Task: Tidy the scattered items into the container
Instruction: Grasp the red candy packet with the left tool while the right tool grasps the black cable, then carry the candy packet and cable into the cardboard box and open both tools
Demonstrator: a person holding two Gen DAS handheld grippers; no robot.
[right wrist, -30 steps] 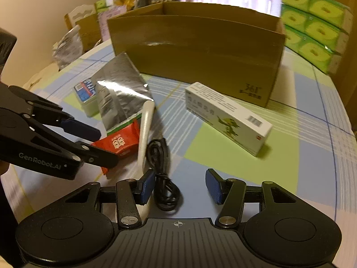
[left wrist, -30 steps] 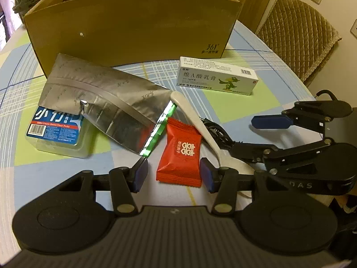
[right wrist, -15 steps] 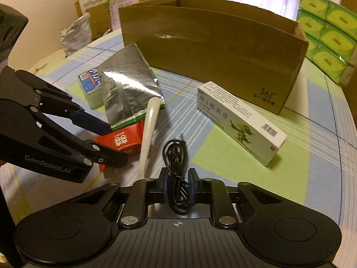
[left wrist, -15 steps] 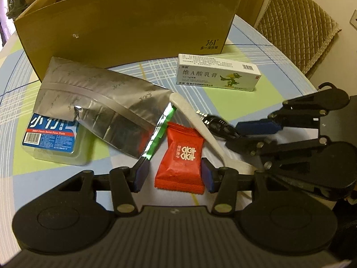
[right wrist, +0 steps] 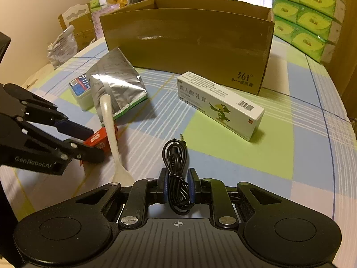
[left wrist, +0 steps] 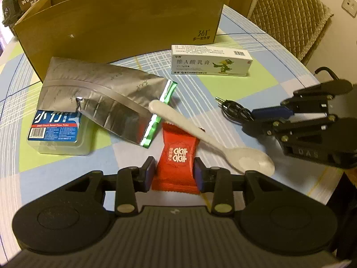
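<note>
My right gripper (right wrist: pixel 177 188) was clamped on the coiled black audio cable (right wrist: pixel 176 174), its long axis running away from me, the metal plug tip pointing toward the brown cardboard box (right wrist: pixel 189 42). My left gripper (left wrist: pixel 174 176) pinched the glossy red candy packet (left wrist: pixel 177 156) by its sides, the packet lying lengthwise toward the box on the checked tablecloth (left wrist: pixel 256 84). The smooth white plastic spoon (left wrist: pixel 209 138) lay diagonally across the packet's far end, handle resting on the crinkled silver foil pouch (left wrist: pixel 107 98). The white rectangular ointment carton (right wrist: pixel 219 105) lay just before the box.
</note>
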